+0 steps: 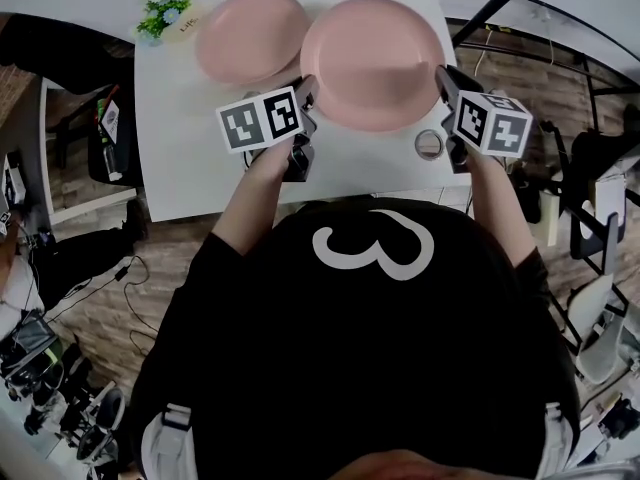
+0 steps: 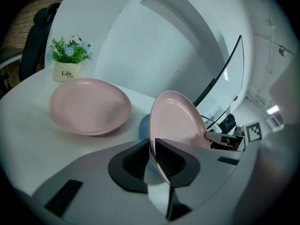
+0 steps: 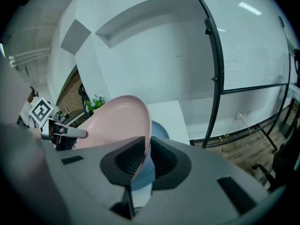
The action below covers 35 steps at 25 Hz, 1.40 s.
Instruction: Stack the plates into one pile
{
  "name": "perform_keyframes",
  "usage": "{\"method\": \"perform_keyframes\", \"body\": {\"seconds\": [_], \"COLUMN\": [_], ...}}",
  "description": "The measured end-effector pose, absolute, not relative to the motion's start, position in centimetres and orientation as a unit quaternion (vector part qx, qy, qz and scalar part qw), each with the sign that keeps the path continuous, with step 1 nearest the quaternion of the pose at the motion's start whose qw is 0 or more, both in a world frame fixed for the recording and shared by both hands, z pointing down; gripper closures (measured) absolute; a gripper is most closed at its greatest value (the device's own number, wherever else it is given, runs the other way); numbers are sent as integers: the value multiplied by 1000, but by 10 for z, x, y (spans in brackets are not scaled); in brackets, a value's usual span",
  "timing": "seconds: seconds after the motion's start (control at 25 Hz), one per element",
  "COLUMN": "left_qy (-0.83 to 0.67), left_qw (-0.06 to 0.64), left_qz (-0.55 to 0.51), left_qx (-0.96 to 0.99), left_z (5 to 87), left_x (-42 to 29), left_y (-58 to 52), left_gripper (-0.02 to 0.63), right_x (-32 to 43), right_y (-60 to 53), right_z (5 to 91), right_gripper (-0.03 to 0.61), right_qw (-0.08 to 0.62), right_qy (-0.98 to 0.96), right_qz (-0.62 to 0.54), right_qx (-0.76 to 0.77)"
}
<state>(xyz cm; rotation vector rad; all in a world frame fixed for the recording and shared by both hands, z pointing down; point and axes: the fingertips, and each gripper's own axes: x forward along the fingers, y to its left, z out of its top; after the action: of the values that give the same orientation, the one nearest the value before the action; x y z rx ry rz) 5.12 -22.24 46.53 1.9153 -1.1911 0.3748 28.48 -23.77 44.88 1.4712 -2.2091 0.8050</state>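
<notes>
Plates, two pink ones, were not yet one pile. The near plate point(image 1: 372, 63) was pinched at its rim by both my tongs, and the far plate point(image 1: 250, 33) lay bare on the white tabletop point(image 1: 190, 148), just beside it on the left.

I had my left tongs point(image 1: 308, 88) on the near plate's left edge and my right tongs point(image 1: 440, 76) on the opposite edge. Both were drawn narrow, with the thin rim clamped between the pads. I judged that two grips on opposite sides kept so wide and shallow a dish level, where one grip at the edge would have let it droop.

The head view gave me the layout: both plates, the gap between them, and a small round thing point(image 1: 428, 145) near the tabletop's front edge. It did not show how the pads sat, and for that I needed the two gripper views, where the rim ran straight between the ribbed faces. Those views also showed a blue thing point(image 3: 158, 129) under the near plate, which the head view hid entirely. I could not tell whether the plate rested on it or hung clear. Only the left gripper view showed the flower pot point(image 2: 67, 70) plainly, behind the far plate.
</notes>
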Motion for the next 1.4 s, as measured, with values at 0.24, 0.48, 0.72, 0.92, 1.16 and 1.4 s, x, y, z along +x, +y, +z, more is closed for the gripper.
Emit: {"method": "perform_keyframes", "body": {"seconds": [0.24,0.48,0.72,0.92,1.16,1.4], "left_qy": [-475,-475,-479,-481,-482,-485], "left_qw": [427,435,422,412,397,377], "left_qz": [155,149,163,177,197,227], "left_qx": [754,751,752,754,756,756], "left_z": [482,489,494,498,505,514], "left_x": [56,55,56,61,63,67], "left_y": [-224,-228,-231,-234,-239,-241], "left_gripper": [568,568,568,565,557,554], "right_x": [289,289,290,295,297,300], "right_y": [-242,-246,-247,-248,-251,-251], "right_z": [467,479,487,495,505,515], "right_gripper": [526,526,523,518,517,514], "right_qw": [192,197,206,210,216,219], "right_qy": [-780,-775,-769,-765,-757,-755], "right_qz": [297,309,311,315,325,332], "right_qx": [517,515,519,521,525,521]}}
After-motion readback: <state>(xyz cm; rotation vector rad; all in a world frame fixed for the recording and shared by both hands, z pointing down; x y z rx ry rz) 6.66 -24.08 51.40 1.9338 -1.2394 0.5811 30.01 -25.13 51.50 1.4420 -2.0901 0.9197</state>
